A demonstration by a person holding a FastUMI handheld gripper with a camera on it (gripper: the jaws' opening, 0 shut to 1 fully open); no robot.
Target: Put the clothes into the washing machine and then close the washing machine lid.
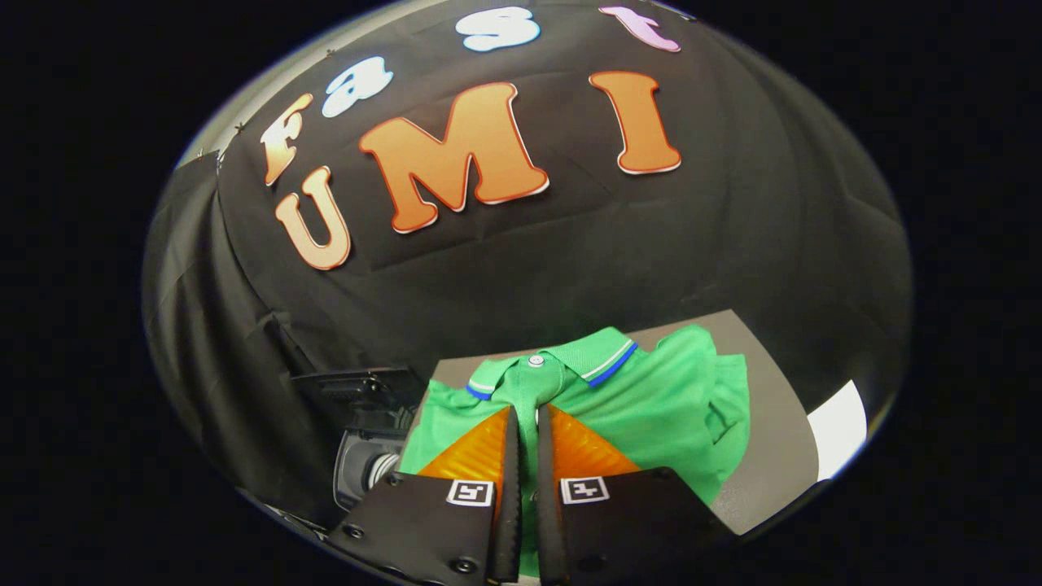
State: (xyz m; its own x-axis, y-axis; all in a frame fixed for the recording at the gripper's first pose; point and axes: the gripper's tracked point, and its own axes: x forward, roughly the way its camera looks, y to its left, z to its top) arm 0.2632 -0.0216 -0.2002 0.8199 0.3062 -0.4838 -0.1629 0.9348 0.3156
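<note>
**Reader:** What lies ahead of the gripper you are holding?

**Describer:** A green polo shirt (651, 407) lies on a grey table (773, 439), and I will place everything by that shirt. It has a collar edged with blue and white stripes and a pale button at the neck, on the side of the shirt away from you. The cloth is bunched and folded rather than spread flat.

**Reader:** Where is my gripper against the shirt?

**Describer:** Your gripper (527, 411) sits over the shirt's front, with the fingertips just short of the collar button. The two fingers (511, 480) are drawn nearly together, with a narrow gap between them. A strip of green cloth shows in that gap, running down from the button. I cannot tell whether both fingers are pressing on that cloth or only resting over it.

**Reader:** What else is near the shirt?

**Describer:** Off the shirt's left side, past the table's edge, stands a dark machine (366, 431) with a rounded grey and white part low on it. I cannot make out whether this is the washing machine, nor how its lid stands. Well off to the shirt's right, at the far corner of the table, lies a white sheet (838, 427). Behind the shirt hangs the booth's black cloth wall (773, 228).
</note>
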